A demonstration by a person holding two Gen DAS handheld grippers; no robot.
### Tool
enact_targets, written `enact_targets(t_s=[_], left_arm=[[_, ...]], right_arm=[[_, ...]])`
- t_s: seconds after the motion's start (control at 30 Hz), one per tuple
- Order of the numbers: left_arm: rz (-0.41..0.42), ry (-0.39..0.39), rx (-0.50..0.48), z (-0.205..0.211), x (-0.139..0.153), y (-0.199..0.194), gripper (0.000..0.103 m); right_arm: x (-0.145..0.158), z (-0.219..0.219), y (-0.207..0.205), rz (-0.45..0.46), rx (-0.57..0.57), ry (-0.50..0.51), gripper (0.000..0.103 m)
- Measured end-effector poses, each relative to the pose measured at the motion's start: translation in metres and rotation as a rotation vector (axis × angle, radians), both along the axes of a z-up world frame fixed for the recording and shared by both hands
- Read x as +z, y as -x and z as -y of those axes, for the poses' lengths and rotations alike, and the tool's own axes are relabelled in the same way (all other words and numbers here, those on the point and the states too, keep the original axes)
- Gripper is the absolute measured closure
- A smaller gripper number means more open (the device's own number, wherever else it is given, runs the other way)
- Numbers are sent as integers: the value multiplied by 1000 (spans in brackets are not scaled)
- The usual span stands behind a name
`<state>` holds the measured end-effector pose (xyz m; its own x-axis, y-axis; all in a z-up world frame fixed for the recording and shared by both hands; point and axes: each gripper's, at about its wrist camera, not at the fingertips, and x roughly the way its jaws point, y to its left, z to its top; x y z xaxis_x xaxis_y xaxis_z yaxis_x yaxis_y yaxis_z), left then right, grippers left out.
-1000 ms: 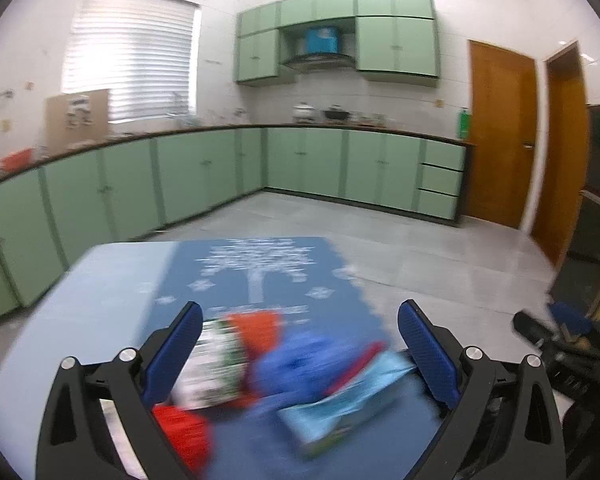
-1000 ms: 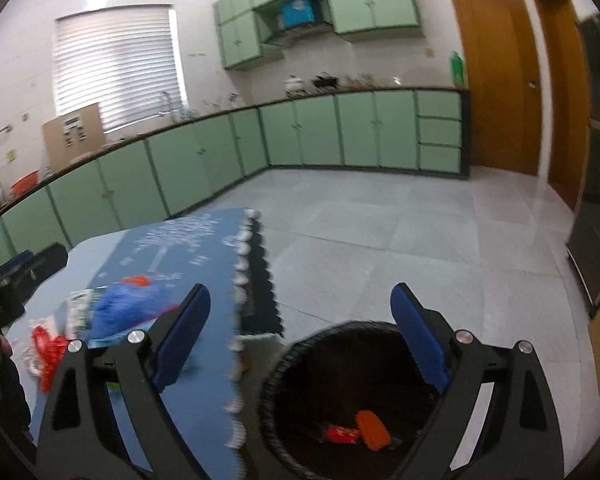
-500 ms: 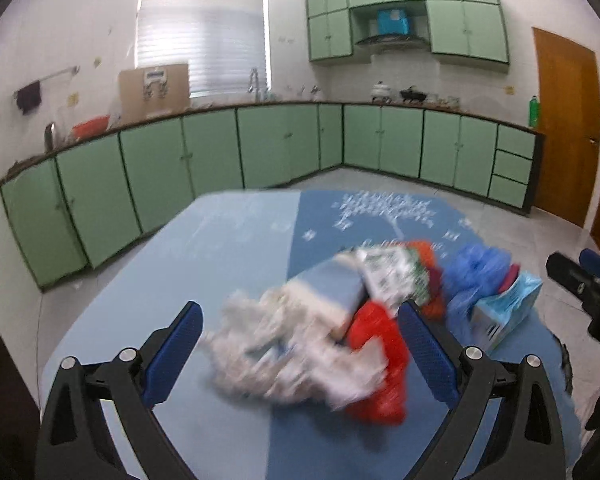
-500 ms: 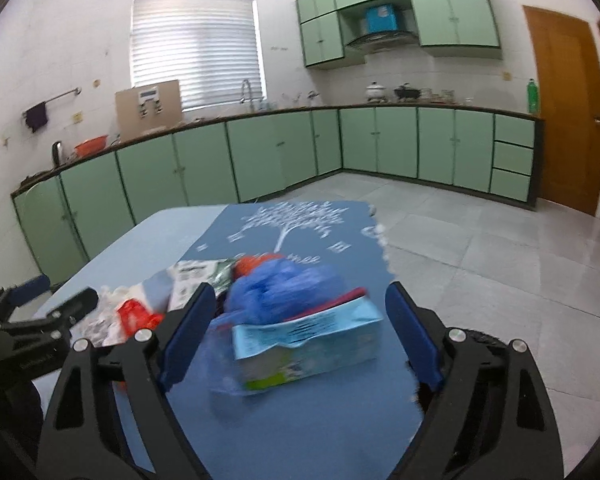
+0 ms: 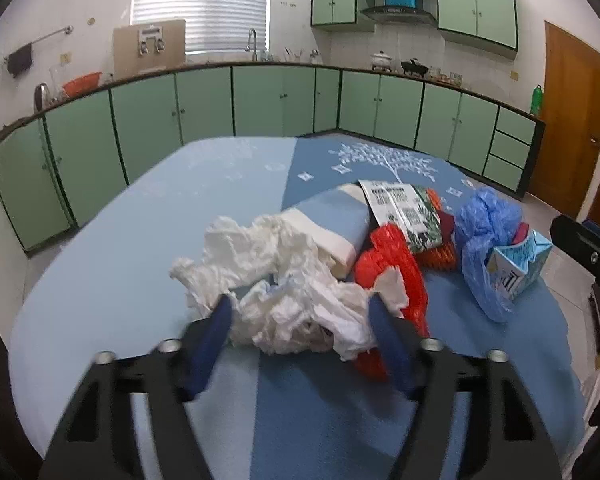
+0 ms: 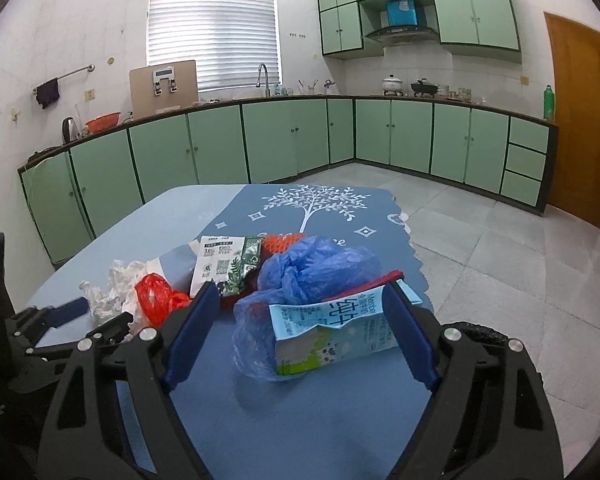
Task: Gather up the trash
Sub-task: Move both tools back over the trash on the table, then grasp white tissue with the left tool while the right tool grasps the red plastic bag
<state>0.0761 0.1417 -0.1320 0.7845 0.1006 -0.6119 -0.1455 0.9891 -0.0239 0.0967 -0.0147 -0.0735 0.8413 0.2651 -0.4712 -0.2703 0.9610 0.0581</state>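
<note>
The left gripper is smeared by motion, so its blue fingers read as soft streaks; its jaws have just been closing on the crumpled white paper, which sits between them with both pads at its flanks, though whether they truly press it cannot be told through the blur. The paper's near edge hides part of the red bag, a thin shiny plastic thing bunched just right of it. Behind these, a flat printed packet lies over an orange mesh piece, mostly covered. Toward the table's right edge a wrinkled blue bag slumps against a crushed blue carton, its torn top bent open; a dark red strip behind the carton is too hidden to name. The right gripper points gently downward with its jaws wide, having just narrowed a little; carton and blue bag lie between the fingers with a gap on the left side, while the right pad stands at the carton's end, contact unclear. The cloth is two-toned blue with a white tree print. At the right gripper's lower right, a dark bin rim is barely seen.
</note>
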Motion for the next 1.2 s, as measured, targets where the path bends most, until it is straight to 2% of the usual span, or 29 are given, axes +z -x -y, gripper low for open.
enact_targets(t_s=[0.07,0.13,0.23,0.33,0.53,0.6,0.67,0.7,0.73,0.83,0.97,1.0,1.03,1.2], left_arm=[[1,2,-1,0,-1,3,60],[12,9,-11,-1,0,6,81],[26,27,0,-7,4,9,94],[35,30,18,-13,8,14,100],[51,9,48,-23,17,26,103],[35,2,50,-25,15,27,99],[19,19,45,-28,12,26,76],[16,24,55,-29,10,25,58],[20,23,58,-30,9,25,53],[-4,17,49,-31,3,16,49],[-35,69,37,-38,-9,4,49],[-36,86,31,-39,-11,3,58],[-34,100,26,-40,-12,3,76],[-8,105,26,-43,-10,8,92]], right_arm=[[0,-2,0,-1,4,1,22],[-1,-2,1,0,8,1,22],[1,-5,3,10,17,3,22],[2,-9,5,21,33,-1,22],[7,-24,10,32,92,-31,24],[7,-32,12,33,116,-33,24],[6,-40,14,32,140,-23,25],[5,-43,15,31,148,-20,25],[5,-45,15,29,153,-18,25],[5,-49,16,29,156,-7,25],[4,-52,17,26,147,2,25],[3,-52,16,24,146,4,25],[3,-53,16,22,146,5,25],[1,-63,18,17,166,6,27]])
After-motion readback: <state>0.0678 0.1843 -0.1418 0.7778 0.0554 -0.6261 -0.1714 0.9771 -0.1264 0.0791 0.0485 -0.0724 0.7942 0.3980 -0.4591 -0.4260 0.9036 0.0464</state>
